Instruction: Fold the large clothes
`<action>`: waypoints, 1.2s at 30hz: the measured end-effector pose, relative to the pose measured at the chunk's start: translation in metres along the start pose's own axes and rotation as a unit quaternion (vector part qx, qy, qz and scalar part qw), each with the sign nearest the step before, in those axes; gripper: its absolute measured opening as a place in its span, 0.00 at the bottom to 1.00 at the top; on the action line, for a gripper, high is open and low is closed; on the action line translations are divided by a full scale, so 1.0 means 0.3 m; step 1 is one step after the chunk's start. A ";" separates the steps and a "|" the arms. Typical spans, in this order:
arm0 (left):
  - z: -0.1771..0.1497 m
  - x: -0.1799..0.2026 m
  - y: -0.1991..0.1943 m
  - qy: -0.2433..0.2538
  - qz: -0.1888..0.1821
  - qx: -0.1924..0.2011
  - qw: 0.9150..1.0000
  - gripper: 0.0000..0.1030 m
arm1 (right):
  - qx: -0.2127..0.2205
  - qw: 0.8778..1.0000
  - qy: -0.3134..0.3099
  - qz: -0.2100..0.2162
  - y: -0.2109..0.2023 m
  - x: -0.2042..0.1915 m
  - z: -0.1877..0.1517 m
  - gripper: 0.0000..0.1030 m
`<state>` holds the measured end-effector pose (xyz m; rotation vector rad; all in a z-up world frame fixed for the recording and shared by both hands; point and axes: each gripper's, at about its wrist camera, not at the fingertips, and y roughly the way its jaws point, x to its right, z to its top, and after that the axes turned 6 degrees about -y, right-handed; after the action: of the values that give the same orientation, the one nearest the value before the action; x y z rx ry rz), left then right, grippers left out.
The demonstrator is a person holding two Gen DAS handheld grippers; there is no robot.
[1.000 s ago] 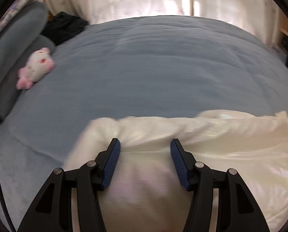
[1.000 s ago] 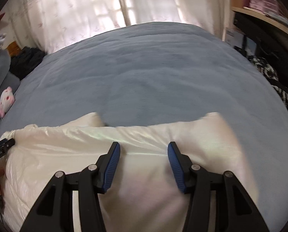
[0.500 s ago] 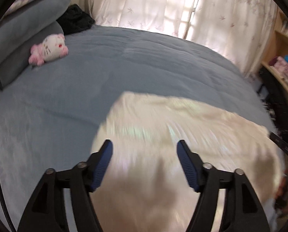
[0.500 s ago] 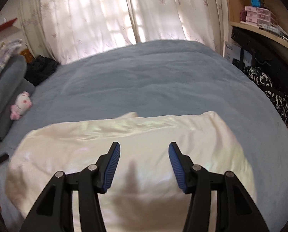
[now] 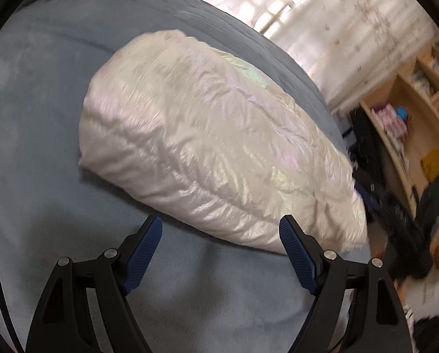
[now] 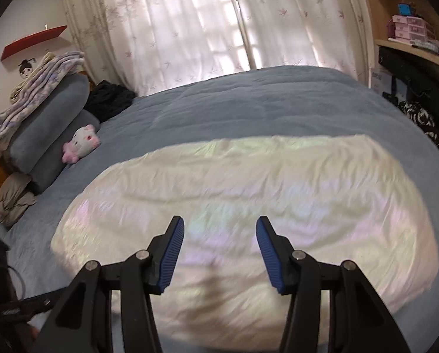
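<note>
Both of my grippers have let go and pulled back: a second ago they sat low over the near edge of the pearly white puffer jacket (image 6: 248,206), and now the left gripper (image 5: 220,250) and right gripper (image 6: 219,250) hover clear of it, jaws apart and empty. I judge the fold done (or nearly). The jacket lies as a plump bundle on the blue bed (image 6: 248,100), its long axis running left to right across the right wrist view.
</note>
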<state>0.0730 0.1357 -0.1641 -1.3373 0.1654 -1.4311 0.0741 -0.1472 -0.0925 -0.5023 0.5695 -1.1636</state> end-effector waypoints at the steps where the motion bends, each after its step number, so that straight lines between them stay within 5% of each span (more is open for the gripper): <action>1: -0.005 -0.020 0.012 -0.013 -0.010 0.004 1.000 0.78 | -0.001 1.000 -0.003 0.002 -0.003 -0.011 -0.013 0.49; 13: 0.090 -0.170 0.173 -0.101 -0.038 0.064 0.992 0.78 | -0.039 0.999 0.000 0.036 0.083 -0.062 -0.064 0.49; 22: 0.213 -0.156 0.276 -0.133 -0.051 0.092 0.986 0.82 | -0.020 1.000 0.010 0.009 0.215 -0.048 0.086 0.38; 29: 0.217 -0.137 0.286 -0.131 -0.043 0.109 0.984 0.82 | -0.031 0.998 0.030 -0.044 0.456 -0.025 0.226 0.23; 36: 0.194 -0.031 0.275 -0.074 -0.018 0.145 0.986 0.76 | -0.061 0.995 0.023 -0.072 0.643 -0.016 0.122 0.21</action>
<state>0.1639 0.1434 -0.2082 -1.2029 -0.1617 -1.3227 0.2321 -0.0785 -0.1870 -0.6304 0.6553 -1.2861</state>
